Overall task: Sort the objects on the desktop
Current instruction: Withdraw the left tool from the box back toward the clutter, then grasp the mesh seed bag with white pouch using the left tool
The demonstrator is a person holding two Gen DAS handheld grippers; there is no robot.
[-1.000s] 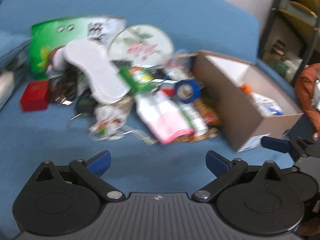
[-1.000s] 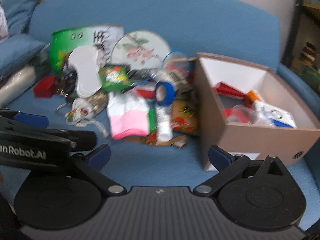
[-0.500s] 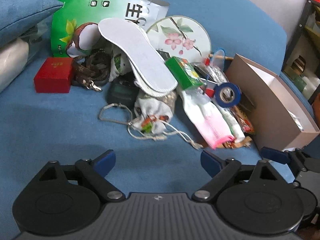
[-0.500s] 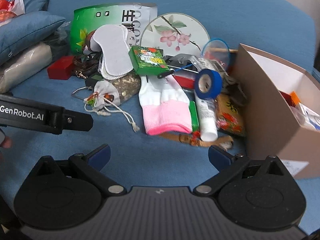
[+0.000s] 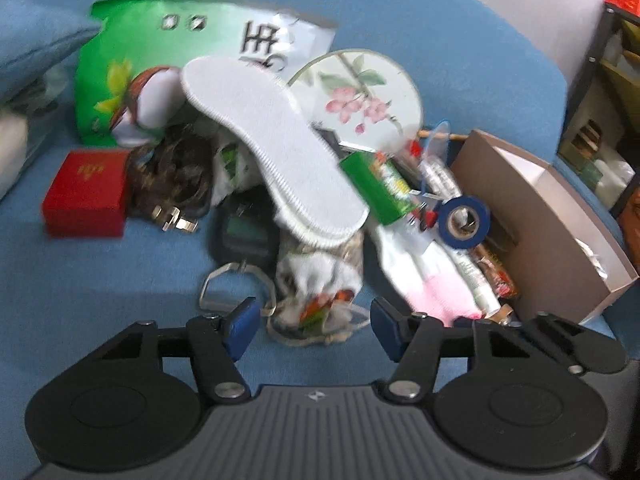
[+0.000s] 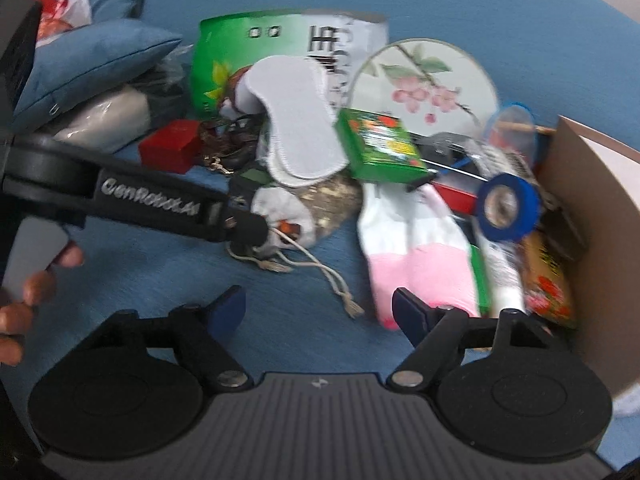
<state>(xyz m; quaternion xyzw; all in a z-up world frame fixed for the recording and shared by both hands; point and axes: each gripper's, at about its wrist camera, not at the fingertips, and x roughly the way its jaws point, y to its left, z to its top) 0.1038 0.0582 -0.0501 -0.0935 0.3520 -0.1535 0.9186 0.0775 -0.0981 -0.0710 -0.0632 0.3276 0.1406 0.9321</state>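
A pile of objects lies on a blue sofa seat. It holds a white insole, a green box, a blue tape roll, white-and-pink gloves, a small drawstring pouch, a red box and a round flowered fan. My left gripper is open, its fingers on either side of the pouch's near end. It also shows in the right wrist view at the pouch. My right gripper is open and empty, just short of the gloves.
An open cardboard box with items inside stands right of the pile. A green snack bag leans at the back. Blue cushions and a plastic bag lie at the left. A dark shelf stands at the far right.
Both grippers have moved forward toward the pile. The left gripper's fingers have narrowed and now bracket the drawstring pouch. The right gripper has narrowed slightly and come close to the gloves.
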